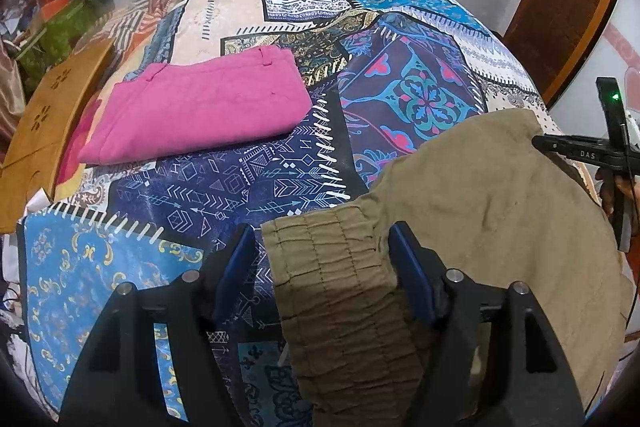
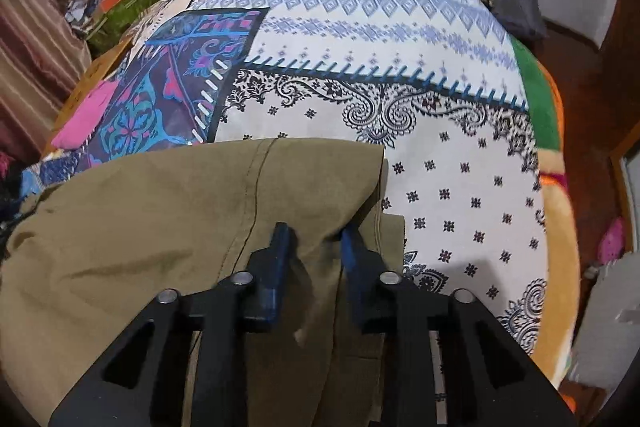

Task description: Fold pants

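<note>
Olive khaki pants (image 1: 480,195) lie on the patchwork bedspread (image 1: 248,187), their elastic waistband (image 1: 332,267) toward the left wrist camera. My left gripper (image 1: 324,239) is open, its blue fingers (image 1: 412,275) straddling the waistband. In the right wrist view the pants (image 2: 160,211) fill the lower left. My right gripper (image 2: 316,235) has its fingers (image 2: 280,255) closed in on a bunched fold of the pants near their right edge. The right gripper also shows in the left wrist view (image 1: 580,151), at the far edge of the pants.
Folded pink pants (image 1: 200,111) lie on the bedspread beyond, also in the right wrist view (image 2: 84,115). A wooden board (image 1: 44,131) stands at the bed's left edge, with clutter (image 1: 60,15) behind. A dark bundle (image 2: 516,3) lies at the bed's far right.
</note>
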Demonstrator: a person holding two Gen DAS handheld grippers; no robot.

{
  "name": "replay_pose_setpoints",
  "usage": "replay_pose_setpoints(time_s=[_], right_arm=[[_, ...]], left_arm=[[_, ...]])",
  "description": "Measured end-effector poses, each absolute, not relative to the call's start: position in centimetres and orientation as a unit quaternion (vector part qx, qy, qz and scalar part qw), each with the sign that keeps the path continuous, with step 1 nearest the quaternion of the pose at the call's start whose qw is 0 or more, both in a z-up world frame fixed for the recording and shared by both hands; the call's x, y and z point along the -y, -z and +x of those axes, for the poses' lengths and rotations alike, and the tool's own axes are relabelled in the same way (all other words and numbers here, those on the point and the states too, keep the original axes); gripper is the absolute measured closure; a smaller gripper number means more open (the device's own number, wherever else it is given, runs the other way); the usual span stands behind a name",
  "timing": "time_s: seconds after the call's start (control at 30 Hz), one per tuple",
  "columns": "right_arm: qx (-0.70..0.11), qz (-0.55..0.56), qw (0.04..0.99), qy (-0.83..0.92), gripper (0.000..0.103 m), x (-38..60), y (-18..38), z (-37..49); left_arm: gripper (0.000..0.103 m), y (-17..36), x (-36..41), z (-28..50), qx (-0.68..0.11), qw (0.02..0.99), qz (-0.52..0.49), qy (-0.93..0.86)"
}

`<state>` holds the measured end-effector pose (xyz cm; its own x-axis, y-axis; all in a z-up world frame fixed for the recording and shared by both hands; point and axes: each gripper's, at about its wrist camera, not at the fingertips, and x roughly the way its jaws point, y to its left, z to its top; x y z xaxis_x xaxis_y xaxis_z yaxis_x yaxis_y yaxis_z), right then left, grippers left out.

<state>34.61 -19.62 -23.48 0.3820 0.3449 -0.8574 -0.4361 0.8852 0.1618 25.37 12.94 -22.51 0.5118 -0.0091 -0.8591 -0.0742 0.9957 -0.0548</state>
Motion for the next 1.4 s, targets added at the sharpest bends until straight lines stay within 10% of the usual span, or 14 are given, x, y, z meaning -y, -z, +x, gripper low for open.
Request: replay_pose_setpoints(time_s=[0.57,0.83,1.4], right_arm=[[-0.467,-0.102,0.862,-0.166,0.097,21.6,20.2,32.8],[-0.452,-0.051,0.846,-0.277,0.071,17.5,17.4,27.7],[-0.508,-0.063,0.818,-0.262,0.069,19.6,19.9,22.9]], left_arm=[[0.033,20.6,-12.2,24.2,-0.480,0.876,0.014,-0.052],[0.033,17.1,-8.6,22.7,-0.456,0.890,-0.004,0.028],[0.033,19.3,-8.6,18.9,-0.491,0.871,-0.010,0.014]])
